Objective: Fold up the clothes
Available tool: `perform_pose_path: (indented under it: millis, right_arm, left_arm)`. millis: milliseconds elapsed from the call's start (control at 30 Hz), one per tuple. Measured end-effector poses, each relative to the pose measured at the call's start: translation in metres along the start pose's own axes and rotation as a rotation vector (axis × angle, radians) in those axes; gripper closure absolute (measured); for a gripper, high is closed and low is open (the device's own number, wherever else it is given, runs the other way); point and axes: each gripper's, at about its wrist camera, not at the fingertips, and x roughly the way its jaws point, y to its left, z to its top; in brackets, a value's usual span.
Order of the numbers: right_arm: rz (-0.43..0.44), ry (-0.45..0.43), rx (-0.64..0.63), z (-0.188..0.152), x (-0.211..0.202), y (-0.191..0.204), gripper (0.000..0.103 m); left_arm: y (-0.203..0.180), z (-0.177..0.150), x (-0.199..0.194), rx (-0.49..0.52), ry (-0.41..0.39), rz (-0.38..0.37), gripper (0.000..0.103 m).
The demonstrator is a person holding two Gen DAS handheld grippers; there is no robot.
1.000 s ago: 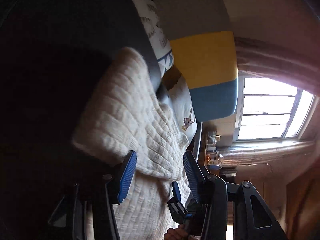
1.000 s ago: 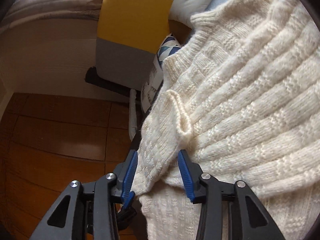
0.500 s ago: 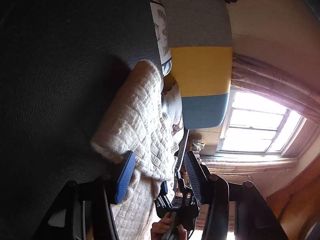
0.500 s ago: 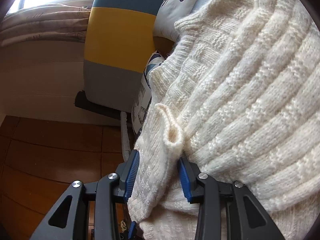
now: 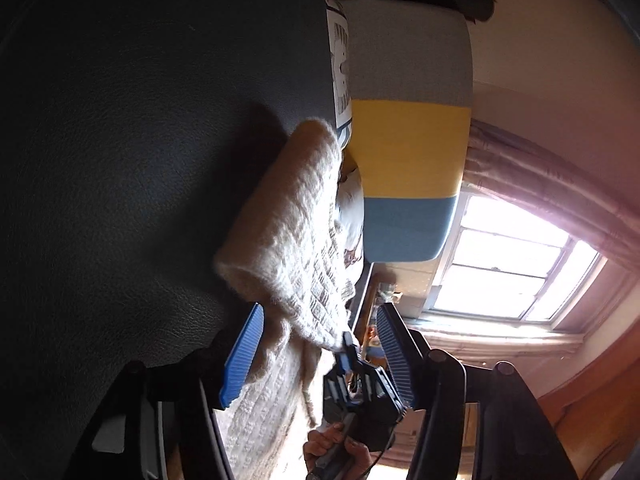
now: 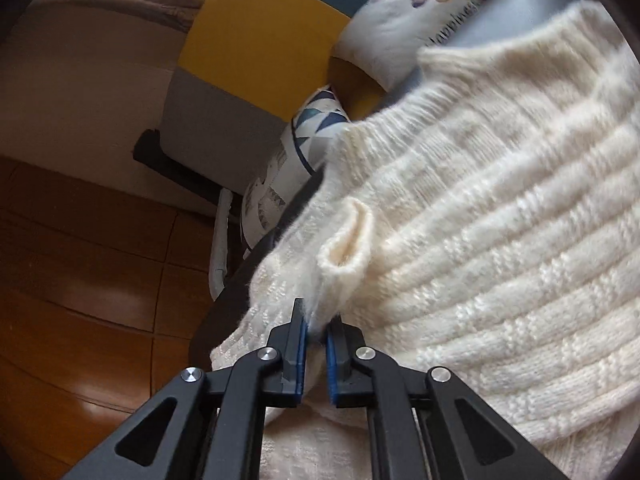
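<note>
In the left wrist view, a dark leather-like surface (image 5: 132,152) fills the left side, and the cream knit sweater (image 5: 292,232) lies folded against it, its rolled edge reaching down between the fingers of the left gripper (image 5: 316,356). Those fingers stand spread wide, with the blue pad (image 5: 242,354) on the left touching the knit and the right pad clear of it. Just right of the sweater is the right gripper (image 5: 352,364), seen from outside, held by a hand (image 5: 340,448) at the bottom edge. Further right stands a grey, yellow and blue chair back (image 5: 408,152), then a bright window (image 5: 508,260) with a curtain above it.

In the right wrist view, a wooden floor (image 6: 80,264) lies on the left, then the same chair back (image 6: 256,52), printed cushions (image 6: 400,28) and the sweater (image 6: 500,232) covering the right half. No container appears in either view (the sweater simply rests on the dark surface). The right gripper (image 6: 316,324) has its fingers pressed nearly together, pinching a raised fold of the sweater just below a small loop of ribbed edge (image 6: 348,248).

Half a second ago these right fingers were still spread around that fold; they have since closed on it. The left gripper's fingers remain apart as before.
</note>
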Motion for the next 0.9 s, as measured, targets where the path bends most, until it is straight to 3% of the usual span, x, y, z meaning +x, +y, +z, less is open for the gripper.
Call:
perform_pose_path:
  millis: [67,300,467,600,667,767,867,900]
  right_arm:
    - [-0.012,-0.007,-0.099,0.012,-0.009,0.026,0.096]
    - [-0.037,-0.018,-0.368,0.049,-0.035,0.107,0.096]
    - [-0.072,-0.08,-0.48,0.061,-0.083,0.125,0.096]
    - [-0.156,-0.124,-0.436,0.074,-0.121,0.077,0.096]
    - [-0.205,-0.114,-0.355,0.077,-0.125,0.032,0.096]
    - [-0.211,-0.07,-0.203,0.068,-0.119,-0.037,0.095]
    - [-0.189,-0.045,-0.086,0.052,-0.111,-0.087,0.093]
    - [-0.179,-0.041,-0.051,0.048,-0.109,-0.102,0.093]
  left_arm:
    - [0.001,0.001,-0.001,-0.027,-0.007,-0.026,0.037]
    - [-0.015,-0.012,0.053,-0.089,0.032,-0.112,0.028]
    - [-0.023,-0.015,0.1,-0.046,0.025,0.019,0.028]
    - [-0.023,-0.008,0.106,-0.028,-0.013,0.061,0.029]
    - [-0.027,-0.009,0.108,-0.004,-0.016,0.076,0.029]
    - [-0.033,-0.011,0.108,0.047,-0.037,0.112,0.03]
    - [-0.035,-0.014,0.113,0.072,-0.046,0.139,0.041]
    - [-0.036,-0.014,0.115,0.079,-0.049,0.148,0.051]
